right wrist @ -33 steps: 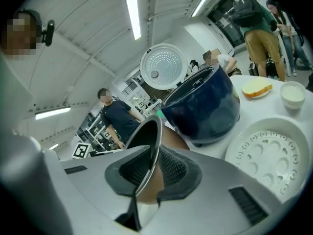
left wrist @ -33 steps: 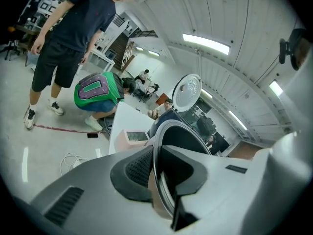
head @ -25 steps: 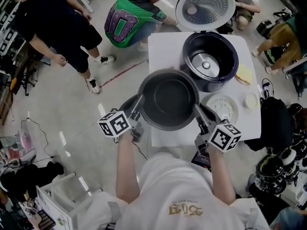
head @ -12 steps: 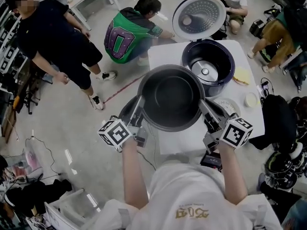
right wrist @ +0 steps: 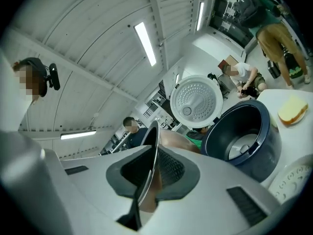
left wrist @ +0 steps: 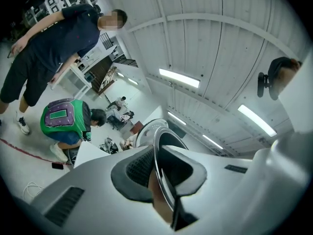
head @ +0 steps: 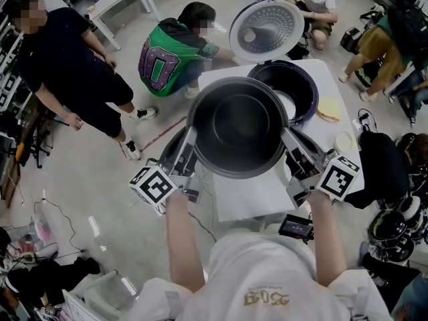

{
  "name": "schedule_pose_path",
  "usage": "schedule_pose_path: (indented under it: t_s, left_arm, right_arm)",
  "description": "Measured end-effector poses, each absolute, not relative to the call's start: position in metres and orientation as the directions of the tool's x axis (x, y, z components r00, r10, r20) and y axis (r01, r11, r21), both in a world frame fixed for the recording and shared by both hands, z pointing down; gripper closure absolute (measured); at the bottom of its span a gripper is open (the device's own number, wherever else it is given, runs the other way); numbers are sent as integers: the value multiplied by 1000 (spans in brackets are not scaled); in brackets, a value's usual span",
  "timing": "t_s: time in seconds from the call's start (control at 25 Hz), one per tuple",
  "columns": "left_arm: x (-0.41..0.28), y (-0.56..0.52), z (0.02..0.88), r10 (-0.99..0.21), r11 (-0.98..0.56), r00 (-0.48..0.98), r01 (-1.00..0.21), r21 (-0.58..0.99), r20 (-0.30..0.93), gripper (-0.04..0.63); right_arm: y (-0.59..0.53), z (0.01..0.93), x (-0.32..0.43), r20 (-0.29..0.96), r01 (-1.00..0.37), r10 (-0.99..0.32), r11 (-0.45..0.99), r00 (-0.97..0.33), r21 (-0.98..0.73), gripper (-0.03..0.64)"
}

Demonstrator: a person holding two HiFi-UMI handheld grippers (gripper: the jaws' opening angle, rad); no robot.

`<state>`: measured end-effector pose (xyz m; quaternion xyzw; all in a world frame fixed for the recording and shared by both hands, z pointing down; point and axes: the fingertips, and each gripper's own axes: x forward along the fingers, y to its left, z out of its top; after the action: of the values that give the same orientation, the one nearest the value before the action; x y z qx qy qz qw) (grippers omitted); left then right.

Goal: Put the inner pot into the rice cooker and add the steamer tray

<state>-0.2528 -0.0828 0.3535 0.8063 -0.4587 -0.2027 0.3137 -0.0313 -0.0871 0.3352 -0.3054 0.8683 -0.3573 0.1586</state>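
Qty: 1 inner pot (head: 237, 126), 1 rice cooker (head: 305, 89), 1 table (head: 249, 199), 2 grippers: L gripper (head: 190, 139), R gripper (head: 287, 138).

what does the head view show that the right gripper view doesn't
Head view only: the whole dark inside of the pot, the left claw on its rim, and the marker cubes. Right gripper view only: ceiling lights and the right claw pinching the rim edge-on; it has just been closing tighter. Both: the open rice cooker with its lid raised.
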Motion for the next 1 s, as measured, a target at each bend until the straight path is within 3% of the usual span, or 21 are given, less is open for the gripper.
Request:
schedule_pose_path:
  t_s: [0.44, 1.0]
  left_arm:
    - [-212, -132, 322, -865, -423, 495, -623, 658, -88, 535]
    - [-162, -189, 325, -817, -476, 570, -580, 661, -89, 536]
  right_arm:
    - [-140, 314, 12, -136, -342, -616, 591, -776, -731, 575]
    - [-183, 311, 61, -144, -376, -669, 568, -729, -732, 578]
